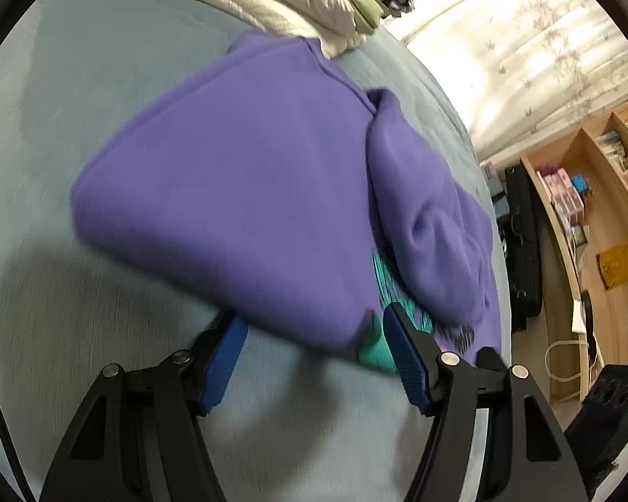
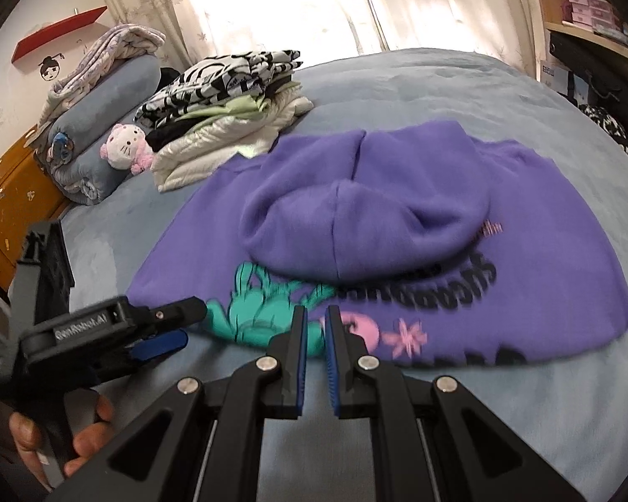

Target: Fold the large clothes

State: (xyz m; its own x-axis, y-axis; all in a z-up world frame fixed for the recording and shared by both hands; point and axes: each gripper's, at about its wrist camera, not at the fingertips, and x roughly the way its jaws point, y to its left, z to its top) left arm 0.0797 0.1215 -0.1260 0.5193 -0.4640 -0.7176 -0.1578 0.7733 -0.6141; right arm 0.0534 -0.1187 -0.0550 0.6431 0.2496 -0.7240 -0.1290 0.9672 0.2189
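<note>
The purple hoodie (image 2: 397, 226) lies on the bed (image 2: 460, 410) partly folded, sleeves in and hood laid over the print; the final fold is left, I reckon. Left tongs (image 1: 314, 345) gape empty at its hem; right tongs (image 2: 315, 355) hover closed, holding nothing.

Home bedroom. Bed (image 2: 502, 96) with grey-blue cover fills both views. Stack of folded clothes (image 2: 226, 113) on it, next to rolled grey-blue bedding (image 2: 100, 134) with a patterned quilt (image 2: 104, 52) on top and a pink-and-white cat plush toy (image 2: 125, 146). Sheer leaf-print curtains (image 2: 297, 4) over a bright window behind the bed. Red wall shelf (image 2: 58, 35) with a cartoon face sticker (image 2: 49, 69) below it. Orange wooden cabinet (image 2: 16, 205) at the bedside. Light wood bookshelf (image 1: 598, 159) with books and small pink boxes (image 1: 563, 192). Purple hoodie (image 2: 397, 217) spread on the bed.
</note>
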